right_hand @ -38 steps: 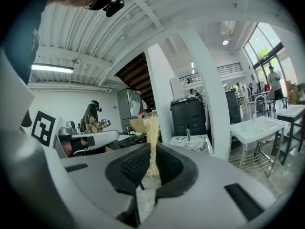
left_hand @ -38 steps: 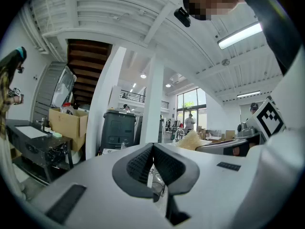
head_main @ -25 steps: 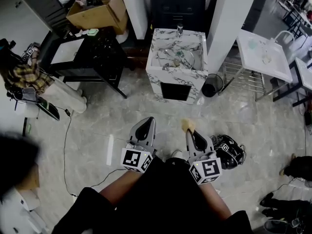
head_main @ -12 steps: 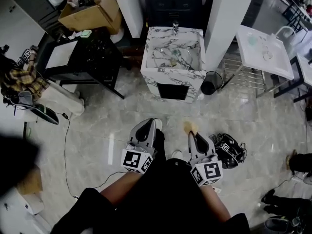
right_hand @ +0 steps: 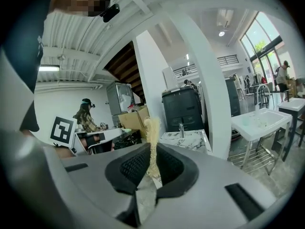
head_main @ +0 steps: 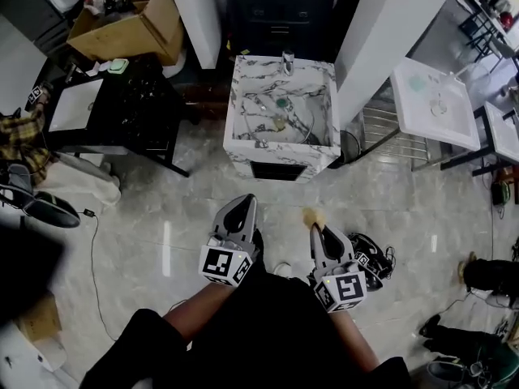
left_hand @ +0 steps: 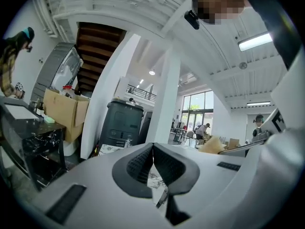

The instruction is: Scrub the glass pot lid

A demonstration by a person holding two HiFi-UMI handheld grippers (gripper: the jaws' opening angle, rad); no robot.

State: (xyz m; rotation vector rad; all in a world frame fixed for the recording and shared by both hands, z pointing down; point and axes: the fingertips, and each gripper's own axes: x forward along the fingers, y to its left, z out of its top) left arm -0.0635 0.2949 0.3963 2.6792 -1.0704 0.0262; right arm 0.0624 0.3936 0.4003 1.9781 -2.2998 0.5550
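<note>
A marble sink stand (head_main: 280, 160) stands ahead on the floor, and the glass pot lid (head_main: 288, 112) lies in its basin. My left gripper (head_main: 243, 203) is held low in front of me, far short of the sink; its jaws are shut with nothing between them (left_hand: 152, 149). My right gripper (head_main: 319, 224) is beside it, shut on a thin tan scrub pad (head_main: 312, 215). In the right gripper view the scrub pad (right_hand: 153, 142) stands edge-on between the jaws, with the sink stand (right_hand: 187, 139) behind it.
A black table (head_main: 122, 112) with a white board stands left of the sink, a cardboard box (head_main: 130, 24) behind it. A white table (head_main: 434, 104) is at the right. White pillars (head_main: 389, 31) flank the sink. A black headset (head_main: 369, 258) and cables lie on the floor.
The sink stand has shifted lower and nearer in the head view as I walk toward it. Both grippers keep the same pose, the right still holding the scrub pad.
</note>
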